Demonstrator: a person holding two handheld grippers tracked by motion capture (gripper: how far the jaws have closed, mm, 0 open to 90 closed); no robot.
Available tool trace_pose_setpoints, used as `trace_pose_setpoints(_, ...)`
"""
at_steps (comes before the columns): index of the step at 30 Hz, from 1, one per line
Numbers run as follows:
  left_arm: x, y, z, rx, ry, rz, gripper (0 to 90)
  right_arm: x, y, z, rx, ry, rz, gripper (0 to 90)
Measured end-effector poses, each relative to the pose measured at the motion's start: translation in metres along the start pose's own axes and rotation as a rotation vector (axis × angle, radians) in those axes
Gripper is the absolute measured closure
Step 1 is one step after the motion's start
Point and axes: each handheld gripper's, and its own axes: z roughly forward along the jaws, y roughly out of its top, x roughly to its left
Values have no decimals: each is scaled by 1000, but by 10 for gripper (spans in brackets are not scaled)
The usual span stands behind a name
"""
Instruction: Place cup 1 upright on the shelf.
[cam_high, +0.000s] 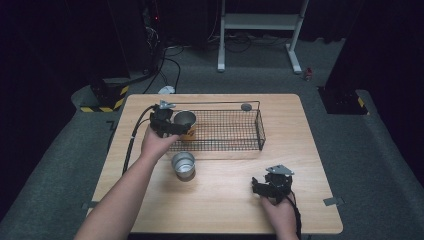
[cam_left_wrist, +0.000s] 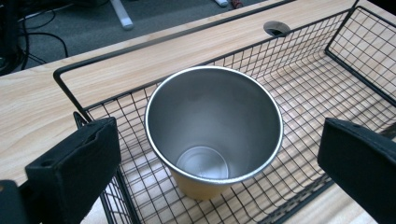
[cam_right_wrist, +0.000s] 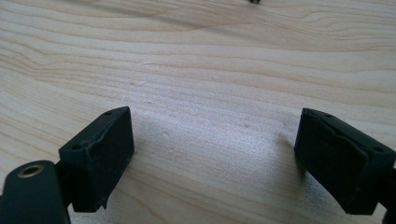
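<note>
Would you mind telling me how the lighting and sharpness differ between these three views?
High view: the room is dark, the table evenly lit, details small and soft. Left gripper view: bright and sharp on the steel cup in the wire basket, with soft sheen inside and the near tongs slightly blurred. Right gripper view: washed-out wood grain, faint shadows beside the tongs.

Left forearm: comes in from the bottom left of the high view and angles up and to the right, bare to the wrist.
Left hand (cam_high: 156, 143): wraps the gripper body from below.
Left gripper (cam_high: 170, 125): pointed forward and down; in the left gripper view its jaws stand wide apart, with nothing pressed between them.
Right hand (cam_high: 280, 212): enters at the bottom right, low and near the person.
Right gripper (cam_high: 261, 184): points left and down; jaws spread wide in the right gripper view, gripping nothing.
</note>
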Motion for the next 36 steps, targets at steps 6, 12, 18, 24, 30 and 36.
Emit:
trace_pose_setpoints(6, 2, -8, -10, -4, -1, -9, 4, 0, 0, 0, 0, 3, 0, 118)
trace_pose_setpoints(12, 5, -15, -19, -2, 0, -15, 4, 0, 0, 0, 0, 3, -1, 117)
trace_pose_setpoints(18, 9, -23, -27, -9, 5, -25, 5, 0, 0, 0, 1, 6, -6, 117)
trace_pose_setpoints(24, 12, -31, -39, -20, 8, -32, 4, 0, 0, 0, 0, 7, -9, 117)
trace_pose_setpoints(30, 17, -40, -54, -24, 16, -32, 5, 0, 0, 0, -1, 7, -9, 117)
trace_pose_setpoints(36, 23, -52, -64, -30, 23, -43, 5, 0, 0, 0, 2, 9, -6, 117)
